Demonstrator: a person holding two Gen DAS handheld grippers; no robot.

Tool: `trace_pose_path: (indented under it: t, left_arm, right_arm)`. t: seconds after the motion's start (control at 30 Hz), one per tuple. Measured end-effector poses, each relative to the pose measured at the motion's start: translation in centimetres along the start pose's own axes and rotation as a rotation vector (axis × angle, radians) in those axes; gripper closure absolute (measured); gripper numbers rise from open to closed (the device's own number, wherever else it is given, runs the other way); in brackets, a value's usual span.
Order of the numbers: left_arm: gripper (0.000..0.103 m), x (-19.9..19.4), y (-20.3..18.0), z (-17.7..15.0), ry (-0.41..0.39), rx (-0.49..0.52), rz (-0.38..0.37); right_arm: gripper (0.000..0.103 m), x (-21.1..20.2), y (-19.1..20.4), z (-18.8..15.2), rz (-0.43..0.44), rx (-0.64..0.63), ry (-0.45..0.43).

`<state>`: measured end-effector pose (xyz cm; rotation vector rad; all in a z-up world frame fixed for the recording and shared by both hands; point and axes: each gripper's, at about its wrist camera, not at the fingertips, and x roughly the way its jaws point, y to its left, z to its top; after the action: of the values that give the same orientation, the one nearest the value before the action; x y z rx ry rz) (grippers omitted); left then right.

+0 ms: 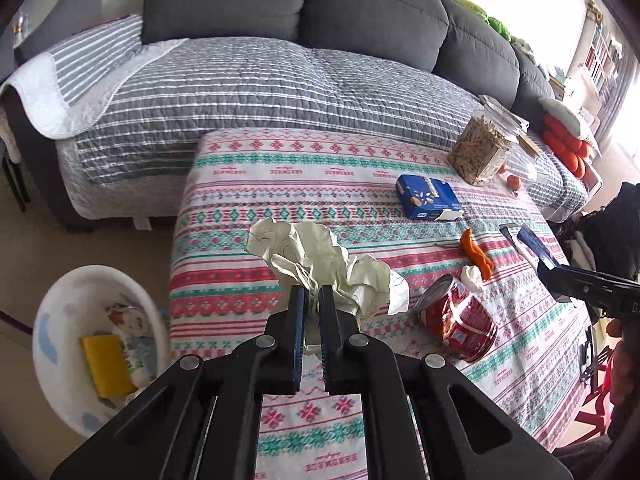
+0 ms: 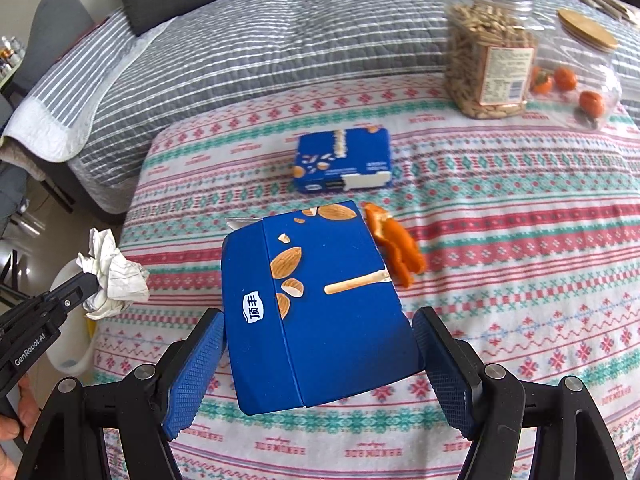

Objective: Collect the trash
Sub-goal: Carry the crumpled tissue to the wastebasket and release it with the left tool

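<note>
My left gripper (image 1: 314, 294) is shut on a crumpled ball of white paper (image 1: 328, 268), held above the near left part of the table. The right wrist view shows that paper (image 2: 112, 276) at its left edge. My right gripper (image 2: 320, 344) is shut on a blue almond snack box (image 2: 316, 304), tilted and held above the patterned tablecloth (image 2: 520, 240). A white bin (image 1: 60, 320) with trash in it stands on the floor left of the table. On the cloth lie a second blue box (image 2: 344, 160), orange peel (image 2: 396, 248), a red can (image 1: 460, 320) on its side and a white tissue (image 1: 472, 274).
A clear jar of snacks (image 2: 488, 52) and a plastic bag of tangerines (image 2: 576, 76) stand at the table's far right. A grey sofa with a striped quilt (image 1: 260, 92) runs behind the table. A person's hand (image 2: 16, 408) holds the left gripper's handle.
</note>
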<state>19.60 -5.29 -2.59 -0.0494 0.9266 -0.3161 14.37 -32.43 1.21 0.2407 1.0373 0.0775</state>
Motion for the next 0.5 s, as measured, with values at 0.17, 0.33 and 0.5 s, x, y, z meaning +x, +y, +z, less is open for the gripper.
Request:
trace_pose_path:
  t: [0.17,0.33,0.5]
  left_arm:
    - [0.096,-1.1,1.9,-0.5,-0.002,-0.013,0.032]
    - [0.096,-2.3,3.9,-1.0,-0.006,-0.033,0.064]
    - [0.096,-3.4,6.5,-1.7,-0.006,-0.063,0.103]
  right_arm:
    - [0.023,0.6,1.9,0.0,0.018,-0.026,0.004]
    - [0.023,1.5,4.2,0.1,0.04,-0.053,0.009]
    - [0.023,2.5,7.1,0.0,0.072,-0.086,0.014]
